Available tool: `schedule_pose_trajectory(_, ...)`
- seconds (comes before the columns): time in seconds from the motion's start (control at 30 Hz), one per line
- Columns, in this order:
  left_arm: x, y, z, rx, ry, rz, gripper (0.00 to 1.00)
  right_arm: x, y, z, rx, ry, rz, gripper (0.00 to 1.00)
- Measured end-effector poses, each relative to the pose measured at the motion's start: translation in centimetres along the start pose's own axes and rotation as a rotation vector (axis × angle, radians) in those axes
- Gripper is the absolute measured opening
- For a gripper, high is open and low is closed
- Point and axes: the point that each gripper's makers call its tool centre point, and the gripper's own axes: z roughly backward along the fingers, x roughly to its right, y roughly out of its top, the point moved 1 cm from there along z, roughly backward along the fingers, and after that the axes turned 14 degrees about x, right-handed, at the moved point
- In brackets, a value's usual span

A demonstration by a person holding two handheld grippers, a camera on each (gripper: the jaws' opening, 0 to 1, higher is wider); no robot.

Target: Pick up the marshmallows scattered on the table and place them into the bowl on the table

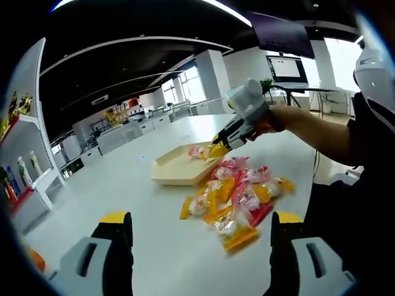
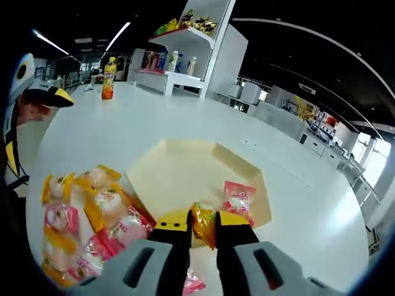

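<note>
Presently, an orange-wrapped marshmallow [image 2: 202, 223] is pinched between the narrow jaws of the right gripper [image 2: 202, 237], held over the near rim of the bowl [image 2: 185, 166], a cream hexagonal tray where one pink packet [image 2: 237, 198] lies. Release over the bowl is judged next. The left gripper [image 1: 200, 231] is held wide, empty, short of the pile [image 1: 237, 200] on the table [image 1: 123, 185].

Long white glossy table [image 2: 185, 123]. On it: shallow cream hexagonal tray-like bowl [image 2: 179, 166], a pink-wrapped marshmallow packet [image 2: 237, 197] lying inside. Near side of bowl, heap of yellow and pink wrapped marshmallow packets [image 1: 237, 197] directly on tabletop. Far end: orange drink bottle [image 2: 108, 78], upright.
</note>
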Motion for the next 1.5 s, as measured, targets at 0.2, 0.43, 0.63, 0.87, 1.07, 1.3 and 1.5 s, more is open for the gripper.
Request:
schedule_pose_trajectory(0.2, -0.21, 0.09, -0.01, 0.005, 0.006, 0.002, 0.92, 0.02, -0.01, 0.00, 0.002, 0.003, -0.009, 0.13)
schedule_pose_trajectory(0.43, -0.21, 0.05, 0.04, 0.003, 0.007, 0.002, 0.92, 0.16, -0.12, 0.01, 0.012, 0.003, -0.049, 0.14)
schedule_pose_trajectory(0.63, -0.24, 0.07, 0.12, 0.004, 0.010, 0.000, 0.92, 0.24, -0.15, -0.03, 0.014, -0.003, -0.055, 0.15)
schedule_pose_trajectory(0.87, -0.15, 0.06, 0.14, 0.003, 0.009, -0.001, 0.92, 0.42, -0.21, -0.05, 0.013, -0.012, -0.071, 0.16)
schedule_pose_trajectory(1.07, -0.23, 0.16, 0.25, 0.006, 0.012, -0.001, 0.92, 0.41, -0.16, -0.05, 0.013, -0.012, -0.074, 0.18)
schedule_pose_trajectory(1.3, -0.20, -0.13, 0.29, -0.005, 0.012, -0.005, 0.92, 0.33, -0.12, 0.08, 0.014, -0.012, -0.090, 0.21)
schedule_pose_trajectory(1.5, -0.11, 0.06, 0.35, 0.001, 0.010, -0.007, 0.92, -0.12, 0.01, 0.41, 0.017, -0.003, -0.100, 0.24)
